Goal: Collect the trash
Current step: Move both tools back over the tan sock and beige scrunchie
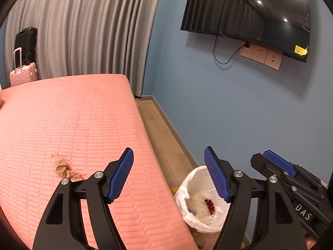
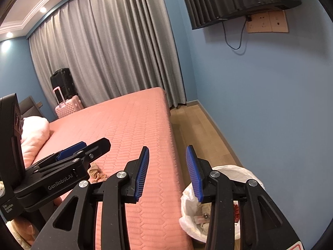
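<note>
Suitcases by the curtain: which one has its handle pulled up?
The pink suitcase, its handle raised; the black suitcase behind it shows none.

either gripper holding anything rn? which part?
Nothing held. Left gripper and right gripper both stand open and empty; the crumpled brown paper wrapper lies untouched on the pink quilted bed.

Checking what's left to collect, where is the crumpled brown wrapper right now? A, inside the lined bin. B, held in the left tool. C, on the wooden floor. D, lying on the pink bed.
D: the crumpled brown wrapper lies on the pink bed, apart from the lined bin, and nothing is between the left tool's jaws.
</note>
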The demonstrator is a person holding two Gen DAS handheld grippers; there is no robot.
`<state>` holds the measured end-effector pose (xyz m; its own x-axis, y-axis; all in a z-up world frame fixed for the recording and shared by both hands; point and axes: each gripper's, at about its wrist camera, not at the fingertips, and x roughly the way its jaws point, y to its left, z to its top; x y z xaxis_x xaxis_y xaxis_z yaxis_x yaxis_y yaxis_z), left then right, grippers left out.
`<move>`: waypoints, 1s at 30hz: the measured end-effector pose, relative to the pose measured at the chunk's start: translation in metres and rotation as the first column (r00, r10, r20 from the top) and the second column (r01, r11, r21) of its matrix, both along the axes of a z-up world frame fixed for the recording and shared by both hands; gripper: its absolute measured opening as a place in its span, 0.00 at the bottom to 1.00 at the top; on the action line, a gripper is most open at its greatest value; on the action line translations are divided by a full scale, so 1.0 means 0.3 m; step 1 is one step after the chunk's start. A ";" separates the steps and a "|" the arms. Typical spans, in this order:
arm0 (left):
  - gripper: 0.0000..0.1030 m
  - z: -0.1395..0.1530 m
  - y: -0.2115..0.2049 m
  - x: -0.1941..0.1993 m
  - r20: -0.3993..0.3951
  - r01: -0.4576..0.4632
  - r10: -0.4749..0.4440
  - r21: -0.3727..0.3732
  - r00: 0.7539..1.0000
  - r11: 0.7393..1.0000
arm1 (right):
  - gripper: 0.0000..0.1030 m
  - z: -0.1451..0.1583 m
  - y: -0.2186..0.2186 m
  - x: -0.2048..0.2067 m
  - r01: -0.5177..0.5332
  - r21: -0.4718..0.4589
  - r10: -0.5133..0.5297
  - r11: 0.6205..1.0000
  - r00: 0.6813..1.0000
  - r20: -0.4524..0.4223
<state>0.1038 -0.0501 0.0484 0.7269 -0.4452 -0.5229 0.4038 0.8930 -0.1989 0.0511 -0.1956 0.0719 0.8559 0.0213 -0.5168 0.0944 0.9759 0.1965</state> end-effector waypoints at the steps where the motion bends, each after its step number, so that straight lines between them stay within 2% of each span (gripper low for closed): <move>1: 0.65 -0.005 0.019 0.004 -0.004 -0.010 0.010 -0.001 1.000 1.000 | 0.36 -0.002 0.019 0.006 -0.009 -0.001 0.009 1.000 1.000 -0.002; 16: 0.65 -0.100 0.323 0.054 -0.076 -0.174 0.173 -0.008 0.982 0.985 | 0.40 -0.085 0.328 0.126 -0.146 -0.003 0.145 0.989 0.987 -0.073; 19: 0.66 -0.121 0.382 0.063 -0.075 -0.206 0.206 0.010 0.976 0.979 | 0.40 -0.122 0.399 0.161 -0.175 0.000 0.174 0.985 0.980 -0.100; 22: 0.72 -0.144 0.440 0.082 -0.087 -0.243 0.244 0.020 0.966 0.970 | 0.40 -0.166 0.466 0.193 -0.198 0.007 0.197 0.980 0.972 -0.130; 30: 0.75 -0.249 0.602 0.145 -0.132 -0.328 0.336 0.076 0.933 0.942 | 0.40 -0.317 0.600 0.322 -0.239 0.063 0.247 0.969 0.943 -0.222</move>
<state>0.1473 0.1305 -0.0262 0.7456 -0.1608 -0.6467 0.0536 0.9818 -0.1824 0.1478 -0.0156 -0.0233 0.6826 0.2354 -0.6918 -0.0993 0.9678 0.2314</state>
